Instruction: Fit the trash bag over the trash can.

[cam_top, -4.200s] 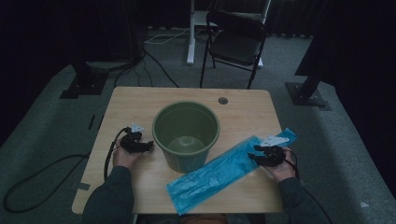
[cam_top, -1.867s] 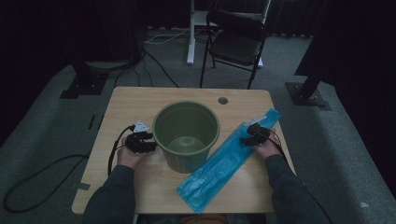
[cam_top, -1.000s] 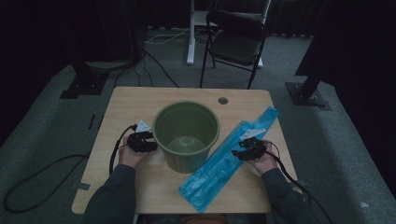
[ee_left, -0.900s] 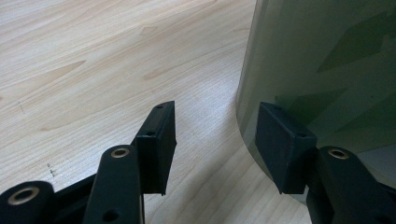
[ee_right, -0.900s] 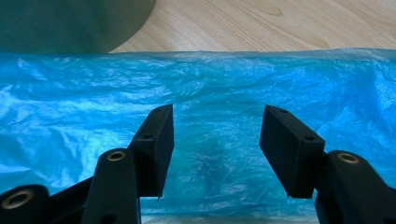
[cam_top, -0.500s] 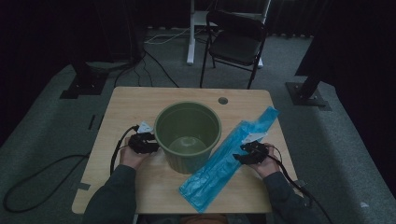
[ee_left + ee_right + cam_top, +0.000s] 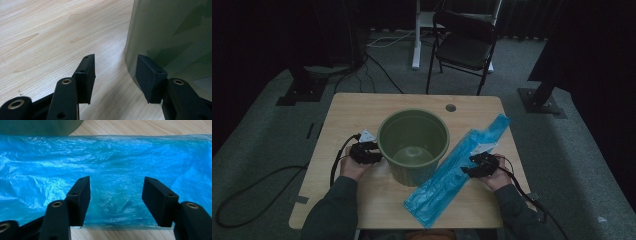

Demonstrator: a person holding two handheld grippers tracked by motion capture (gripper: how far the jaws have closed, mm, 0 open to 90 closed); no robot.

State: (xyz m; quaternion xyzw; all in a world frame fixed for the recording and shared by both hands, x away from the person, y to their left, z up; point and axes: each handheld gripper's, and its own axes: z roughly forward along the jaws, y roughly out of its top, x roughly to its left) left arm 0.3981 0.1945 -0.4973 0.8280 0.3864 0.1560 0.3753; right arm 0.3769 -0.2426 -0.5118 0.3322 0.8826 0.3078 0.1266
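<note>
The left gripper point(image 7: 115, 80) has its two black jaws standing apart with nothing between them, having just opened a little further. Under them lies the pale wooden worktop point(image 7: 50, 32) (its grain runs slantwise across the picture). The curved wall of the green bin point(image 7: 172, 30) rises just beside one jaw; whether they touch cannot be told.

A light wooden table point(image 7: 362, 107) with rounded corners is seen standing on a grey carpeted floor point(image 7: 262, 130). A small round grommet hole point(image 7: 450, 107) is set near its far edge. A green bucket point(image 7: 413, 145) is stood upright near the middle of the top. A long blue plastic bag point(image 7: 457, 170) is laid flat and slantwise just to the right of the bucket, from the far right edge toward the near edge.
</note>
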